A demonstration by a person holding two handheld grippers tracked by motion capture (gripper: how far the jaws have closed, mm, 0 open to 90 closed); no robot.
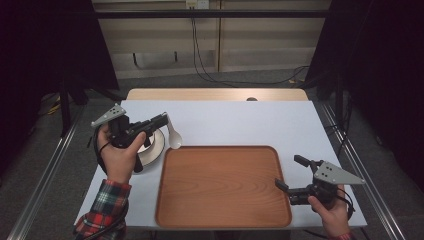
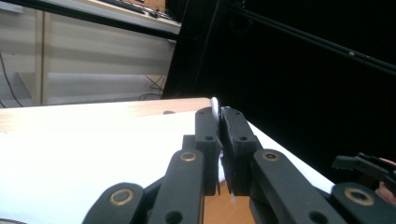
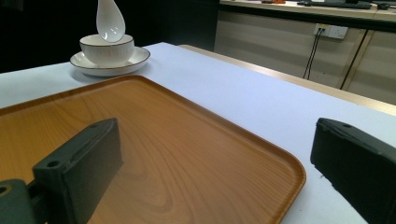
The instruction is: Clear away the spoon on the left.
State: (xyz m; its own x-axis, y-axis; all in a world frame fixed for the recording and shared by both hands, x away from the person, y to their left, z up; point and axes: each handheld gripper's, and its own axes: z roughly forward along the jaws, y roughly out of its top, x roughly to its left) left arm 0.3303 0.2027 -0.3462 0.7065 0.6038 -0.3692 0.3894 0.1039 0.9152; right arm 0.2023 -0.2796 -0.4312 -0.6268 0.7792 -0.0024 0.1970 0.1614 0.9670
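Observation:
My left gripper (image 1: 163, 119) is shut on the handle of a white spoon (image 1: 174, 136), which hangs scoop-down. In the right gripper view the spoon (image 3: 110, 21) hovers just over a white bowl (image 3: 106, 49) that stands on a white plate (image 3: 109, 64). In the left gripper view a thin white edge of the spoon handle (image 2: 215, 106) shows between the closed jaws of the left gripper (image 2: 219, 119). My right gripper (image 1: 290, 172) is open and empty at the right edge of the wooden tray (image 1: 222, 200); its jaws stand wide apart over the tray (image 3: 163, 135).
The plate (image 1: 157, 146) lies on the white table (image 1: 240, 122) just off the tray's far-left corner, partly hidden by my left hand. The tray holds nothing. Beyond the table are a floor with cables and a pale wall; dark curtains stand on both sides.

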